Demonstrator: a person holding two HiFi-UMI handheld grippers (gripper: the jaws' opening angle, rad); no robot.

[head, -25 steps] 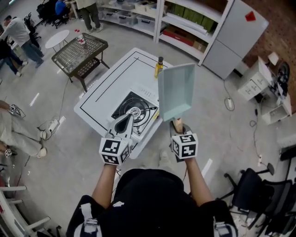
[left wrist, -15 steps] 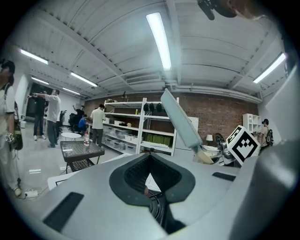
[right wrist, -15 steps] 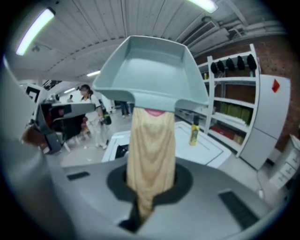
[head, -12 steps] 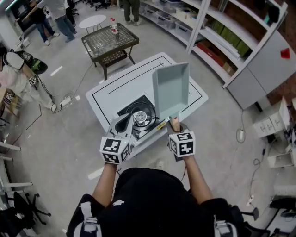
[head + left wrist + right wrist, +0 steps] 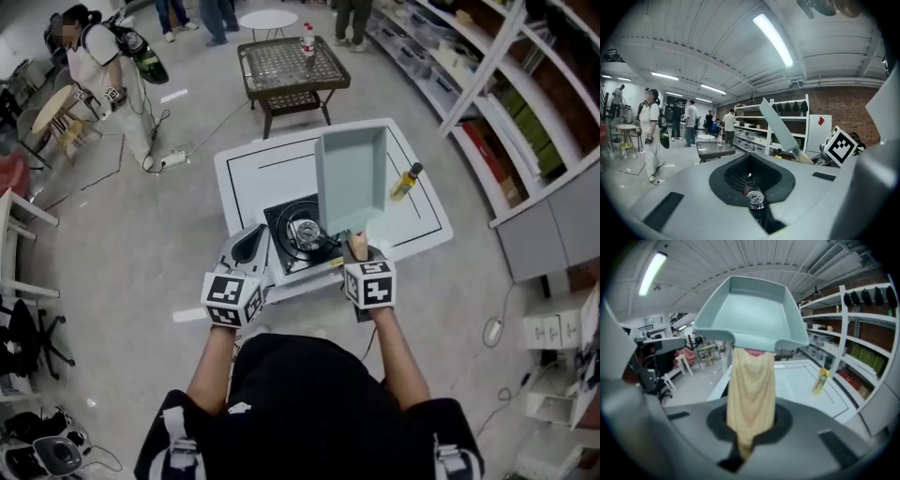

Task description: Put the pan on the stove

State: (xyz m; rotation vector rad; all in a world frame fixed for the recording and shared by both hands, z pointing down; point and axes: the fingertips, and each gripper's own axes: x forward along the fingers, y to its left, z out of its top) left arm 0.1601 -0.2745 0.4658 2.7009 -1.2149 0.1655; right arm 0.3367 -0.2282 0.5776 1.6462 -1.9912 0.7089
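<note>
The square pan (image 5: 352,178) has swung in from right of the stove (image 5: 298,236) and now hangs tilted above the stove's right edge, so lowering and centring seem all that remains; the pan is empty; the right hand-held gripper (image 5: 357,249) is clamped on its wooden handle (image 5: 751,394); the left hand-held gripper (image 5: 249,247), closed on nothing, hovers at the stove's left.

My head camera looks steeply down from high up, with the tabletop (image 5: 246,187) at 12 o'clock. The left gripper view faces level across the room toward the shelves (image 5: 750,127). The right gripper view looks upward, close along the pan (image 5: 750,315) handle. All three views share the pan. The head and right gripper views also share the yellow bottle (image 5: 405,181).
</note>
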